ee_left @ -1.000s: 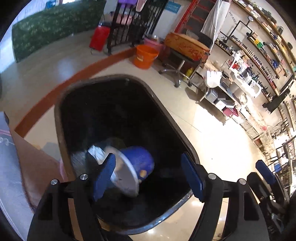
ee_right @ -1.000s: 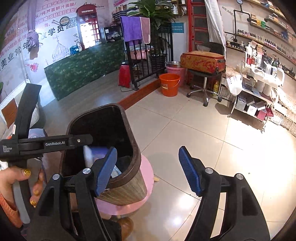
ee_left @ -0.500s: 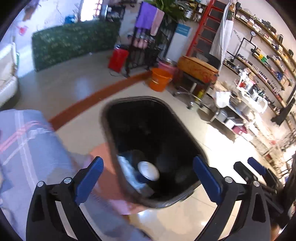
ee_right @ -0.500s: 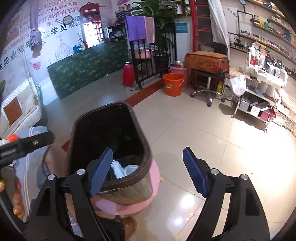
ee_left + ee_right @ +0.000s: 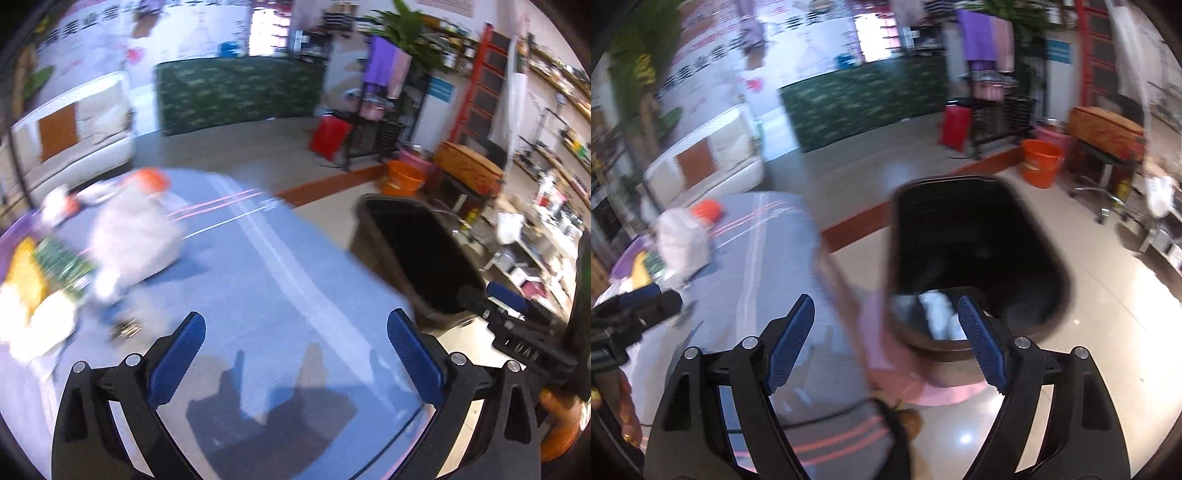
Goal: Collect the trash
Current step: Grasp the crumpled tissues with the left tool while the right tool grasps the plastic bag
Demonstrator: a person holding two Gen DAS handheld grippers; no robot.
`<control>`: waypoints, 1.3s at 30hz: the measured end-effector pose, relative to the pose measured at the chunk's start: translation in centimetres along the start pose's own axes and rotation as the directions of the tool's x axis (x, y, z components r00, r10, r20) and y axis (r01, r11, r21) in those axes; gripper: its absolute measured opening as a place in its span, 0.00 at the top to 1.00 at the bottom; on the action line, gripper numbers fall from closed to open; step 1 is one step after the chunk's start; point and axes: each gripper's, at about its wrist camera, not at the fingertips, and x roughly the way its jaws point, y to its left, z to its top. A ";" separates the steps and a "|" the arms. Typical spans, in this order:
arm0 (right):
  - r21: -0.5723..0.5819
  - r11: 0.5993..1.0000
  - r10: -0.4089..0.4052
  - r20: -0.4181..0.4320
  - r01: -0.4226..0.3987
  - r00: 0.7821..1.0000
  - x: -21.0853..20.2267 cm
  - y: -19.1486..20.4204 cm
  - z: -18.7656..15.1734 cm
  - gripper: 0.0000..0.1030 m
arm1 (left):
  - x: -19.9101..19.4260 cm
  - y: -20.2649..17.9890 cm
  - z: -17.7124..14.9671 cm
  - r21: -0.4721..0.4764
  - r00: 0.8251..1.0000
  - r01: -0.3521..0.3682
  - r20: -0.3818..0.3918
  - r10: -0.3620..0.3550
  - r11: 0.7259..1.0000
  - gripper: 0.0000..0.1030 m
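My left gripper (image 5: 295, 339) is open and empty above a blue-grey tablecloth (image 5: 258, 280). Trash lies at the cloth's left: a crumpled white bag (image 5: 136, 236) with an orange cap, a green and yellow packet (image 5: 55, 266) and white paper (image 5: 40, 325). The dark bin (image 5: 424, 251) stands to the right of the table. My right gripper (image 5: 886, 332) is open and empty between the table edge and the bin (image 5: 971, 251), which holds white trash (image 5: 938, 310). The white bag (image 5: 683, 240) also shows in the right wrist view. Both views are blurred.
The bin sits on a pink stool (image 5: 916, 384) on a tiled floor. An orange bucket (image 5: 1041, 162), a chair with a brown case (image 5: 1104, 129), a white sofa (image 5: 705, 162), a green counter (image 5: 864, 99) and shelves (image 5: 546, 206) stand around.
Both grippers have swung left, away from over the bin toward the table. The blue cup has dropped into the bin. The table's trash has come into view.
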 end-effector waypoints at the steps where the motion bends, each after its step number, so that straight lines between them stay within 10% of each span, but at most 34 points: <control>1: -0.016 1.000 0.026 -0.008 -0.026 1.000 0.3 1.1 0.0 0.23 | -0.4 0.8 -0.5 -0.013 1.000 -0.018 0.001 0.018 1.000 0.05; 15: -0.331 0.887 0.276 -0.181 -0.323 0.944 2.3 17.9 -1.4 0.23 | -5.2 15.3 -5.8 -0.175 0.956 -0.292 -0.068 0.285 0.940 0.05; 25: -0.438 0.812 0.266 -0.311 -0.386 0.913 6.5 25.4 -1.8 0.23 | -6.4 23.5 -6.7 -0.336 0.963 -0.266 -0.059 0.262 0.903 0.12; 39: -0.414 0.840 0.178 -0.400 -0.351 0.899 11.8 28.4 -2.3 0.43 | -4.4 26.6 -5.4 -0.378 0.969 -0.245 -0.059 0.240 0.893 0.20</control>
